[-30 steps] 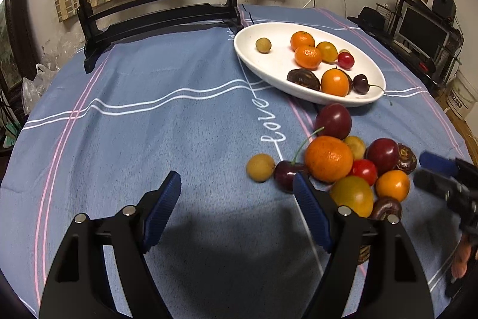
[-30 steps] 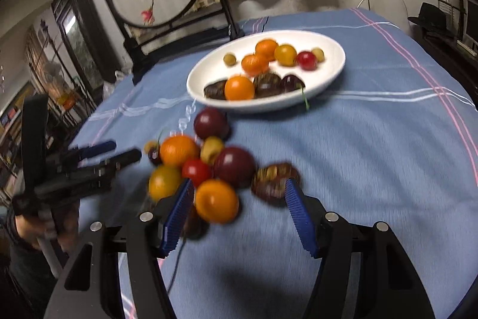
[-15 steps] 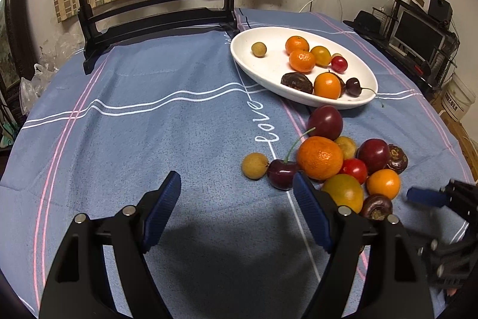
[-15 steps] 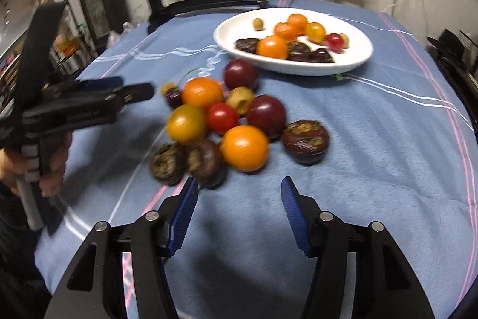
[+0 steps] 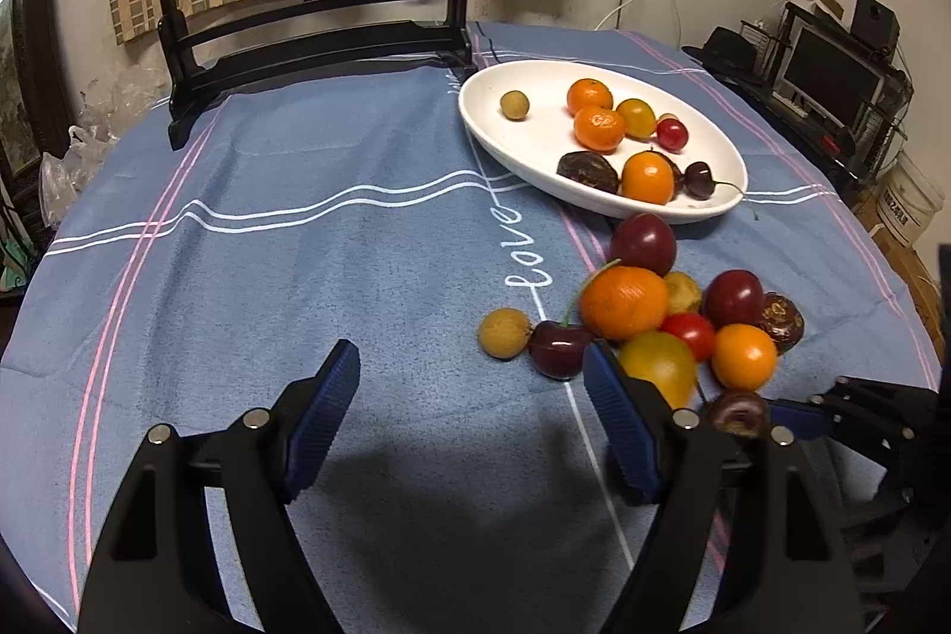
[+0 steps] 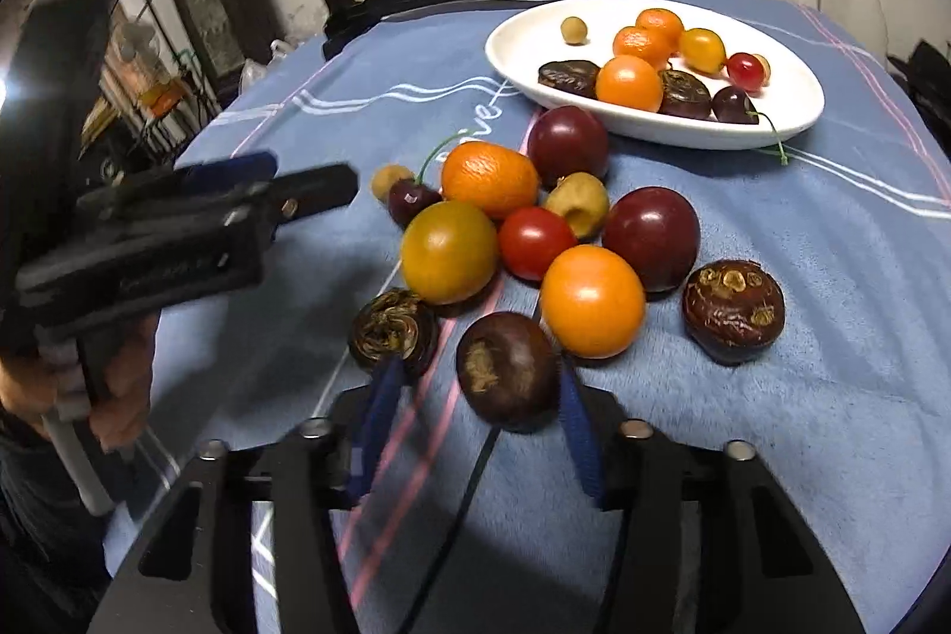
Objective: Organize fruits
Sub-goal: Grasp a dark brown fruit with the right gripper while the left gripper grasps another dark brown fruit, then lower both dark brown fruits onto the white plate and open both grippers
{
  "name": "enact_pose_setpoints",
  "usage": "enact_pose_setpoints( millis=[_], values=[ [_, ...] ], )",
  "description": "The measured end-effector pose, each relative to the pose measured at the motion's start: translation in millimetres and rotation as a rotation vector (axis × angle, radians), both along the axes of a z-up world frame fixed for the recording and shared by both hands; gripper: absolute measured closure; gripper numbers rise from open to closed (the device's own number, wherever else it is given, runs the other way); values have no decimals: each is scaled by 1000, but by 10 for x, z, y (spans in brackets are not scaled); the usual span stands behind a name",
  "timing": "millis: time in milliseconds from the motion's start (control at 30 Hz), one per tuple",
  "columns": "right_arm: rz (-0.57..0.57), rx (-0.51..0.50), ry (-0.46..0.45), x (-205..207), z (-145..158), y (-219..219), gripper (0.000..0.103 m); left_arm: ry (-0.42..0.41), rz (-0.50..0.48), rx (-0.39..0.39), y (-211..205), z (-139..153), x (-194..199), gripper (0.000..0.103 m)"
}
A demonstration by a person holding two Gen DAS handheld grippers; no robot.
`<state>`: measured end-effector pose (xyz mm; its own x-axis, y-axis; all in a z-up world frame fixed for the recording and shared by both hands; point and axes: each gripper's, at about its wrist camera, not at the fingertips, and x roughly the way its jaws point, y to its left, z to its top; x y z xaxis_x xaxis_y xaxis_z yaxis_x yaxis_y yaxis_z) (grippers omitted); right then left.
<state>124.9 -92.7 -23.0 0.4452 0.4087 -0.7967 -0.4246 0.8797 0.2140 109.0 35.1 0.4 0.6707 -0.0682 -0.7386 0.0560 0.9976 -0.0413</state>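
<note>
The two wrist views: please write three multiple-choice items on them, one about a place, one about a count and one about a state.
1. Where is the nearest brown chestnut?
A. on the floor
B. between the fingers of the right tongs
C. under the cloth

2. How many dark red plums lie on the blue cloth?
A. two
B. four
C. none

3. How are the left tongs?
A. shut on a cherry
B. shut on an orange
C. open, holding nothing

Key:
1 B, a blue finger stands on each side of it.
2 A, one is near the white plate, one beside the red tomato.
3 C, only cloth shows in the wide gap.
</note>
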Motion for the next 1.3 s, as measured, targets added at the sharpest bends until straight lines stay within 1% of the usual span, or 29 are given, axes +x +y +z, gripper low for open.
enact_pose_setpoints(
  millis=[33,100,233,300,333,433,533,600,667,733,767,833,967,1033,1100,1200,1300],
  values=[
    [-12,0,2,18,-2,-19,73,-2,-3,-2,-3,2,-10,25],
    [-24,35,20,40,-11,-63,73,-4,-8,-7,-7,12,-18,25],
    [-30,62,13,-57,24,-161,74,20,-34,-41,-28,6,-30,25],
    [-56,64,-4,-115,59,-286,74,36,-71,-27,-99,7,-58,25],
    [-70,65,-10,-132,68,-350,74,49,-106,-11,-153,11,-78,25],
    [-110,60,-16,-167,75,-533,74,41,-142,-4,-247,29,-174,26],
    [-141,59,-23,-192,82,-690,74,62,-198,-8,-366,-12,-268,27],
    [-150,63,-27,-207,78,-736,74,97,-242,2,-485,-94,-308,37],
    [-157,71,-30,-203,77,-764,74,131,-263,12,-566,-172,-314,53],
    [-153,76,-32,-202,72,-751,74,171,-271,26,-651,-274,-292,60],
    [-148,78,-32,-198,67,-738,74,170,-266,39,-681,-300,-289,61],
    [-132,82,-34,-199,61,-707,74,147,-269,61,-717,-314,-286,65],
    [-121,86,-44,-205,95,-693,74,153,-251,25,-645,-291,-279,66],
    [-121,83,-55,-198,135,-710,74,135,-242,10,-615,-218,-285,66],
    [-122,79,-75,-169,214,-728,74,106,-250,-13,-584,-105,-250,66],
    [-121,79,-120,-78,389,-715,74,55,-248,-14,-583,87,-186,66],
    [-114,103,-194,85,660,-670,74,29,-235,-20,-584,267,-23,66]
  ],
)
